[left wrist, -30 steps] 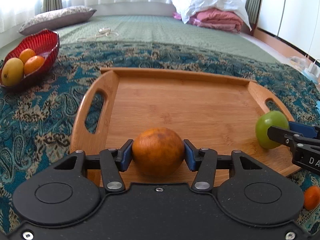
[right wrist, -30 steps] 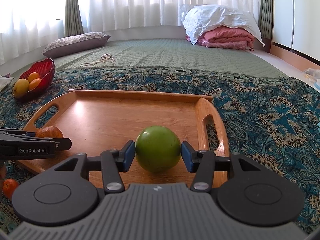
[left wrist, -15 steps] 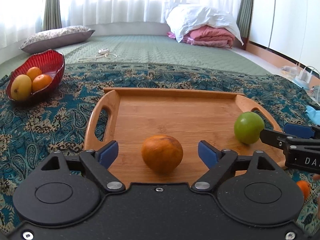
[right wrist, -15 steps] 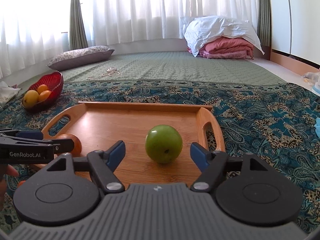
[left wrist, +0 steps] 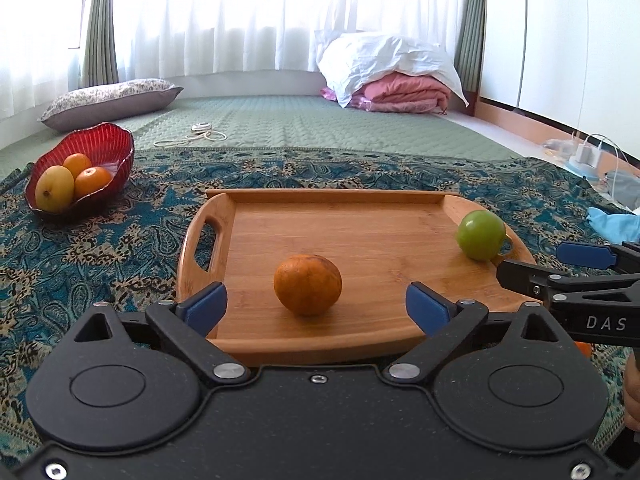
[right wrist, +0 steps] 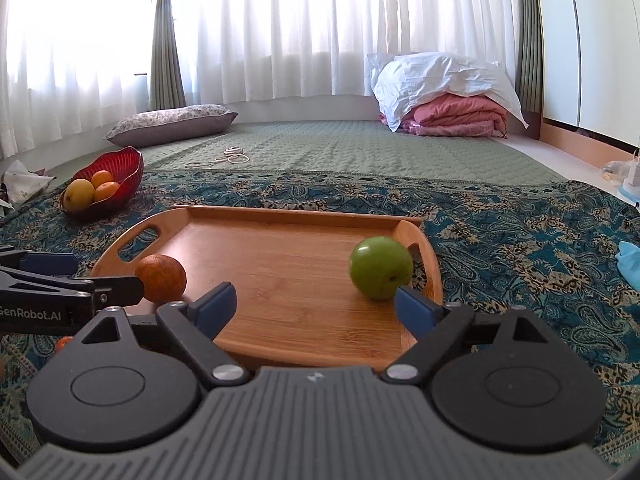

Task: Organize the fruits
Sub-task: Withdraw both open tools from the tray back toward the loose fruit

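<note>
Resting on the wooden tray (left wrist: 360, 224): orange (left wrist: 307, 285) near its front edge, green apple (right wrist: 381, 267) by the right handle. Left gripper (left wrist: 316, 308) spread wide, holding nothing; right gripper (right wrist: 316, 304) likewise. Red bowl (left wrist: 104, 148) of fruit far left on patterned cloth (left wrist: 120, 248).

Left claw (left wrist: 316, 306) gapes wide, blue pads either side of the orange (left wrist: 307, 290), touching neither. The orange sits on the tray (left wrist: 360, 236), near its front edge. Over at the tray's right end, a green apple (left wrist: 481, 234) rests by the handle, and the right claw (left wrist: 560, 268) pokes in from the right edge just short of it, empty. Far left on the patterned cloth (left wrist: 100, 248), a red bowl (left wrist: 108, 148) holds two oranges and a yellow fruit. Beyond, a pillow (left wrist: 108, 100) and a heap of bedding (left wrist: 392, 76) lie under the curtains.
</note>
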`<state>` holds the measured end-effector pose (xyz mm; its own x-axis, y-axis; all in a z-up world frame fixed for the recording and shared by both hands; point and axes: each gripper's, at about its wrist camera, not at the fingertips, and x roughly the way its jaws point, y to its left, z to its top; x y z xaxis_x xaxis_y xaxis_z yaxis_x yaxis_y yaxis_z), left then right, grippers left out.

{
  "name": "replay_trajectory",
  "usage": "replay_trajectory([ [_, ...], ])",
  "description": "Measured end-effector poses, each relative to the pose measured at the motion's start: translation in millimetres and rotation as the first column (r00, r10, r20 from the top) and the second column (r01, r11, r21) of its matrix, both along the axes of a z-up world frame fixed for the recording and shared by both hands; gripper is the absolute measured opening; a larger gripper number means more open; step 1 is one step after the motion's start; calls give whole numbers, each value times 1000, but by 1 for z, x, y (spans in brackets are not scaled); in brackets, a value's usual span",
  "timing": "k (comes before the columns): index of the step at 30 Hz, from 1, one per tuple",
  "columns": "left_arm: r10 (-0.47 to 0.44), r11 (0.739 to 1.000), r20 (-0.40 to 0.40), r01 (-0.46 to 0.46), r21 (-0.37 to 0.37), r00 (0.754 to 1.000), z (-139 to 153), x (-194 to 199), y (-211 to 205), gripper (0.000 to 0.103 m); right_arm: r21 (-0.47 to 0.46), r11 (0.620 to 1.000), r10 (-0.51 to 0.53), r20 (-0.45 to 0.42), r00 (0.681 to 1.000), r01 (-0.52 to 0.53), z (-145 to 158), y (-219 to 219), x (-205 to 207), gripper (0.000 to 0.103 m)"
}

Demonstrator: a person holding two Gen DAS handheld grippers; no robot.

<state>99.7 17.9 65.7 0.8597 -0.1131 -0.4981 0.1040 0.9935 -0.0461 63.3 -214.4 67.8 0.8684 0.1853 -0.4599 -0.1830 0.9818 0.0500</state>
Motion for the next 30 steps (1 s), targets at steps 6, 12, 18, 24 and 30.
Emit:
replay_trajectory([
  [6, -1, 1000, 14, 1, 5, 1000, -1, -17, 0, 100, -1, 1000, 8, 22, 1000, -8, -3, 0, -12, 103],
  [12, -3, 1000, 23, 3, 13, 1000, -4, -31, 0, 103, -22, 1000, -1, 49, 999, 2, -5, 2, -24, 103],
  [18, -1, 1000, 34, 0, 28, 999, -9, -41, 0, 103, -29, 999, -22, 62, 998, 23, -10, 1, -31, 103],
  [24, 5, 1000, 36, -6, 29, 999, -14, -48, 3, 103, -41, 999, -30, 68, 997, 33, -16, 0, -39, 103],
  [30, 13, 1000, 28, -13, 20, 1000, -21, -53, 7, 103, -58, 998, -23, 46, 999, 25, -24, 1, -44, 103],
])
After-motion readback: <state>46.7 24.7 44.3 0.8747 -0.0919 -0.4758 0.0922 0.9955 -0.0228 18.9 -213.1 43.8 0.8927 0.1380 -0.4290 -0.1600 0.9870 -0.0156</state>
